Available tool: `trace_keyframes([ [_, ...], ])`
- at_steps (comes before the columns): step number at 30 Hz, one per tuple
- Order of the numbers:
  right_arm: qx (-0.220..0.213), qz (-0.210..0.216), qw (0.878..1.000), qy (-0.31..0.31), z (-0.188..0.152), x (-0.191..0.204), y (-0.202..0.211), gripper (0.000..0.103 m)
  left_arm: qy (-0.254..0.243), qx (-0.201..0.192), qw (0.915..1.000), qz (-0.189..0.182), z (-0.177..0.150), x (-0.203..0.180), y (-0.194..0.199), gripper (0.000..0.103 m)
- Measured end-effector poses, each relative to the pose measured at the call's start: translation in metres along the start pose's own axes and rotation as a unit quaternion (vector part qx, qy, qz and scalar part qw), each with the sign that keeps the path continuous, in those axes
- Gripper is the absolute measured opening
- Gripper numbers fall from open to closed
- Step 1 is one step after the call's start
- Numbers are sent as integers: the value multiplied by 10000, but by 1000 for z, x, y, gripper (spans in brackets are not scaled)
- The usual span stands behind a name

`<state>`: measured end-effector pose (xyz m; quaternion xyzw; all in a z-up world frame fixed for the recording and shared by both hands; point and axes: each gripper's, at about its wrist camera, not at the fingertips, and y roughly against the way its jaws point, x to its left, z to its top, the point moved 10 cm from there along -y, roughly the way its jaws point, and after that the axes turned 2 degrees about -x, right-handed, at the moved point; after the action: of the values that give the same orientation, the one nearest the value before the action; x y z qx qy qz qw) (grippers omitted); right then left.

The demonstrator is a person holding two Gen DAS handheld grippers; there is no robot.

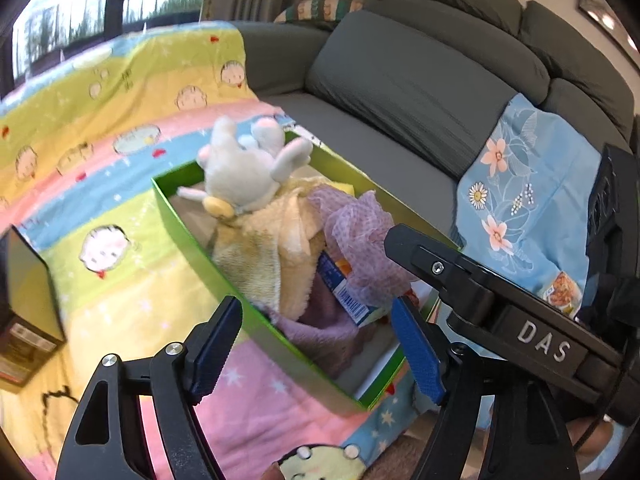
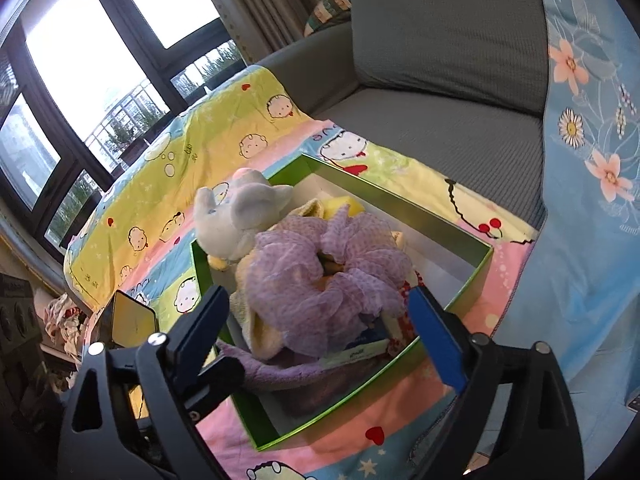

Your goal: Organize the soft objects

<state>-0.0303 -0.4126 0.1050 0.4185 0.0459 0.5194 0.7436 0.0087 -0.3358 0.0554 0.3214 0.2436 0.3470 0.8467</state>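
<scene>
My left tongs (image 1: 316, 344) stand spread wide with nothing between the blue pads, and my right tongs (image 2: 324, 340) are spread just as wide and empty too. Both hang above the near end of the green box (image 1: 180, 220), which lies on the cartoon blanket (image 1: 120, 120) over the sofa (image 1: 400, 80). From my left tongs the box runs its long axis from about six o'clock out toward eleven; from my right tongs it reaches away toward twelve. Inside it, the white stuffed toy (image 1: 244, 172) sits at the far end, at eleven o'clock from my left tongs; the yellow towel (image 1: 272, 248) lies in the middle, and the purple mesh sponge (image 2: 320, 268) sits on top, straight ahead at twelve o'clock of my right tongs and nearer to them than to the left pair. A purple cloth (image 2: 280, 372) fills the near end beneath. I judge the soft things are all boxed, so any further tidying falls first to my right hand.
</scene>
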Motion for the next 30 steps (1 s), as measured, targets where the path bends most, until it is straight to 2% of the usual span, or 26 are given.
trace_keyframes([
  [5, -104, -14, 9999, 110, -3, 12, 13, 98, 88, -271, 9993, 233, 0, 11, 25, 86],
  [9, -238, -26, 9994, 230, -4, 23, 26, 102, 136, -413, 9987, 283, -2, 18, 42, 86],
  [15, -389, -168, 9985, 341, -6, 35, 46, 102, 268, -540, 9975, 366, -9, 31, 64, 87],
  [23, -402, -68, 9987, 319, -14, 54, 62, 102, 383, -663, 9964, 364, -13, 35, 87, 87],
  [30, -426, -279, 9977, 451, -17, 63, 69, 102, 419, -721, 9958, 372, -16, 39, 99, 87],
])
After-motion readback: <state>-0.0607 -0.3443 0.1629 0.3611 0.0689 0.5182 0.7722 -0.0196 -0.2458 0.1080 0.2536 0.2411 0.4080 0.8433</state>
